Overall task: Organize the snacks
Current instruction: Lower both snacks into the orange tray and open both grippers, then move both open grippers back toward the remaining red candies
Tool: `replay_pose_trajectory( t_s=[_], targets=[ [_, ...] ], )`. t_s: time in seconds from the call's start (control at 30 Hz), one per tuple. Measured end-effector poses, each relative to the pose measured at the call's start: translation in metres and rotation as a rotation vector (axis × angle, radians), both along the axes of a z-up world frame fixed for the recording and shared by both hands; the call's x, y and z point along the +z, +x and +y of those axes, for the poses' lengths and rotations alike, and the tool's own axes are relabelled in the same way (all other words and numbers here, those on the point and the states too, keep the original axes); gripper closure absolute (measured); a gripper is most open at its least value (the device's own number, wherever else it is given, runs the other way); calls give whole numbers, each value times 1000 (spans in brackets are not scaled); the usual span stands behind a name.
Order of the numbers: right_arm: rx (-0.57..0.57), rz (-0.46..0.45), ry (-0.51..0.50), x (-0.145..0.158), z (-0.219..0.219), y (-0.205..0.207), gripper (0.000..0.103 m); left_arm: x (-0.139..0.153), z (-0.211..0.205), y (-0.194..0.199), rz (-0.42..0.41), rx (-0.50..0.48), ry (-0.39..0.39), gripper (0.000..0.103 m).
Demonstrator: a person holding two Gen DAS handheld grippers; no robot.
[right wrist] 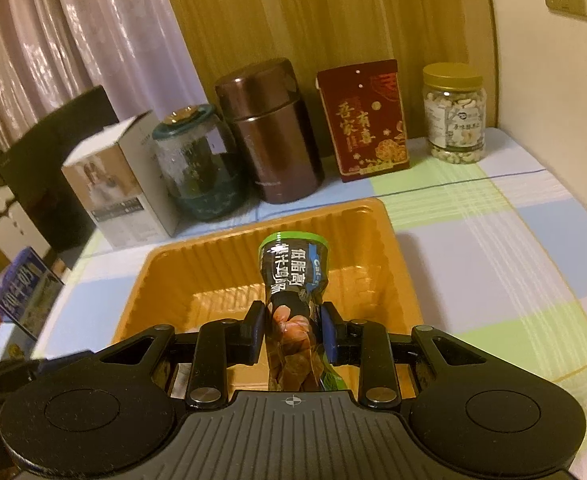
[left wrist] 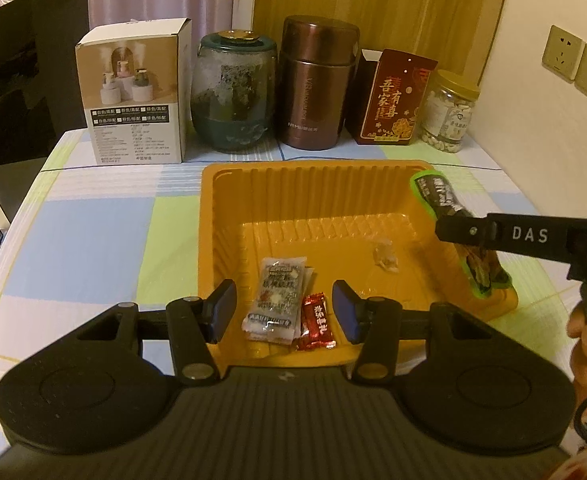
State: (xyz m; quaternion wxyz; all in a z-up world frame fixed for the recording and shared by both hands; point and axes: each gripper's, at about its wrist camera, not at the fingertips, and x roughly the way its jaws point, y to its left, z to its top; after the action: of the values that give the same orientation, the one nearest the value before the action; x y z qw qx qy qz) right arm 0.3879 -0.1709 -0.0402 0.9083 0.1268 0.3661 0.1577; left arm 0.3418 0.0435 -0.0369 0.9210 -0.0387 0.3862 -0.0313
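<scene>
Over the orange tray, your right gripper pinches the green-edged packet, your left gripper is spread and empty; lower, then release.

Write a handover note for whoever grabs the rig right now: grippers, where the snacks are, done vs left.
Right gripper: shut on the green-edged snack pack, held above the right side of the orange tray.
Left gripper: open and holding nothing, fingers either side of two packets at the tray's near edge.
Snacks in the tray: grey-white sachet, small red candy, clear-wrapped piece mid-tray.
Done: three small snacks are in the tray.
Left: set the green-edged pack down in the tray and release. No other loose snacks show on the tablecloth; the jars and boxes at the back stand untouched.
</scene>
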Motion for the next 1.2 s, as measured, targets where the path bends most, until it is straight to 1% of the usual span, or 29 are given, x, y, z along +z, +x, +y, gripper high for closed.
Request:
replay_pose_trajectory(
  t_s=[0.07,0.1,0.13,0.33,0.57,0.67,0.73,0.87,0.9,1.0,1.2],
  targets=[
    [-15,0,-3,-1,-2,-2,58,1,1,-4,-2,2,1,54],
    [-26,-2,5,-1,-5,-4,45,1,2,-6,-3,4,1,54],
    [-34,-4,15,-1,-8,-6,42,1,2,-8,-3,6,1,54],
    [-61,23,28,-3,-28,-22,42,2,6,-27,1,7,-7,54],
    [-89,50,10,4,-43,-56,42,10,2,-58,-1,9,-5,52],
    [-87,55,0,9,-44,-75,42,15,1,-72,2,12,-7,49],
    [-85,54,-8,13,-44,-91,42,18,0,-84,2,14,-11,46],
    [-74,39,-36,22,-43,-121,42,24,-1,-110,3,15,-7,43],
    [-75,37,-37,25,-44,-130,42,26,-2,-117,2,13,-6,40],
    [-75,32,-35,31,-46,-153,42,30,-3,-138,3,15,2,35],
    [-83,44,-21,32,-55,-200,42,38,1,-183,-1,9,12,31]
  ],
)
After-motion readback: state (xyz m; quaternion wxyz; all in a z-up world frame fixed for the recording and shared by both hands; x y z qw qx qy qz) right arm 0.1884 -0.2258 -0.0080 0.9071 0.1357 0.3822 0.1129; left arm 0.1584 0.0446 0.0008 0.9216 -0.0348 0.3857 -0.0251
